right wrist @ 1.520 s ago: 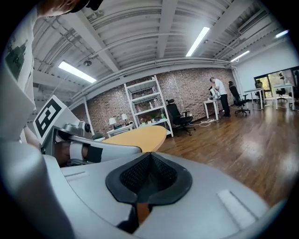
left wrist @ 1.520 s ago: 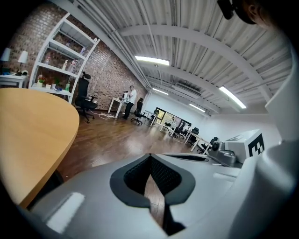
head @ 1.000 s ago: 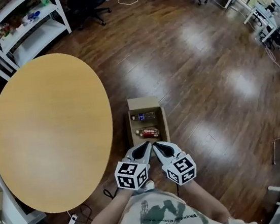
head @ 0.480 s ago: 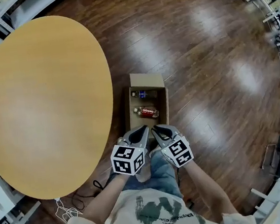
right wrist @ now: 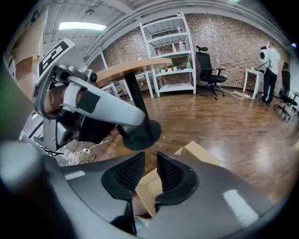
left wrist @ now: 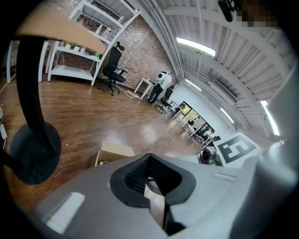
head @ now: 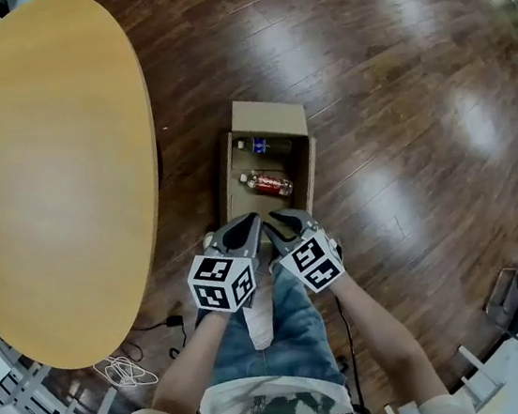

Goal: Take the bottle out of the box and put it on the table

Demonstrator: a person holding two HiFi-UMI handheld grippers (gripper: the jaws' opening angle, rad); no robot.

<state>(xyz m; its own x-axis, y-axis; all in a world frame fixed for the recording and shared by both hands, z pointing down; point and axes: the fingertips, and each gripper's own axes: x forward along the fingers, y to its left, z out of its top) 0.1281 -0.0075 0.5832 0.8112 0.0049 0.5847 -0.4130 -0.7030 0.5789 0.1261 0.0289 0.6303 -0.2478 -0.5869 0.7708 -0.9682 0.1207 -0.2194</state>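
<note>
Open cardboard box (head: 269,118) on the wood floor (head: 395,89), just right of the round tan counter (head: 46,172) and not touching it. Inside, lying on their sides, two bottles: a blue-labelled bottle (head: 253,145) toward the far end, a red-labelled bottle (head: 268,185) nearer the middle, a little apart from each other. Left gripper (head: 250,223) and right gripper (head: 278,221) side by side at the box's near end, tips angled down toward it, above the person's jeans (head: 289,325). Left fingers (left wrist: 133,175) closed tip to tip, holding nothing, with only a small hollow between the ribbed pads. Right fingers (right wrist: 128,172) a narrow slit apart and opening, nothing between them, just a glimpse of the box's cardboard beyond the gap. Neither bottle touched by either gripper, both still down in the box. Seen from the right gripper view, the counter's dark round foot (right wrist: 140,135) just beyond the box. White cable (head: 124,369) coiled on the floor by the counter's near edge.
</note>
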